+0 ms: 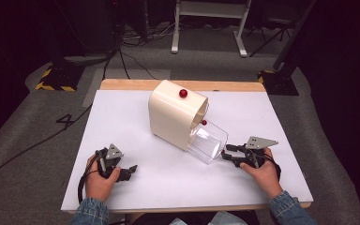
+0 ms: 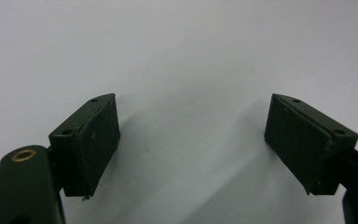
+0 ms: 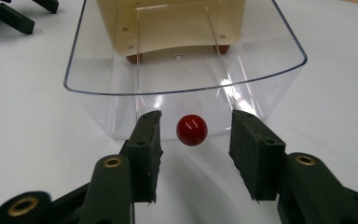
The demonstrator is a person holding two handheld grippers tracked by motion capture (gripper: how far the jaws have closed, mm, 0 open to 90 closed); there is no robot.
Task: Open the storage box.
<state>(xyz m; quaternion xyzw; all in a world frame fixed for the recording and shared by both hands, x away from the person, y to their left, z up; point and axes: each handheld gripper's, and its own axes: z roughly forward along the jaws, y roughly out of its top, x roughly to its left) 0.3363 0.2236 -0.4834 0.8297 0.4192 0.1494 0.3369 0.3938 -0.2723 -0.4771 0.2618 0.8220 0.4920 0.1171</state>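
A cream box (image 1: 173, 115) stands mid-table with a red knob (image 1: 183, 93) on top. A clear plastic drawer (image 1: 208, 140) sticks out of its open side toward my right gripper (image 1: 226, 153). In the right gripper view the drawer's clear front wall (image 3: 121, 98) carries a small red ball knob (image 3: 191, 129). That knob sits between the jaws of my right gripper (image 3: 196, 140), which is open with a gap on each side. My left gripper (image 1: 130, 171) rests on the white table at the front left. It (image 2: 191, 135) is open wide over the bare surface, with nothing between its jaws.
The white table top (image 1: 136, 122) has a wooden strip (image 1: 122, 84) along its far edge. Another small red knob (image 1: 204, 123) shows at the box's opening. Beyond the table are grey floor, cables and stand bases (image 1: 56, 77).
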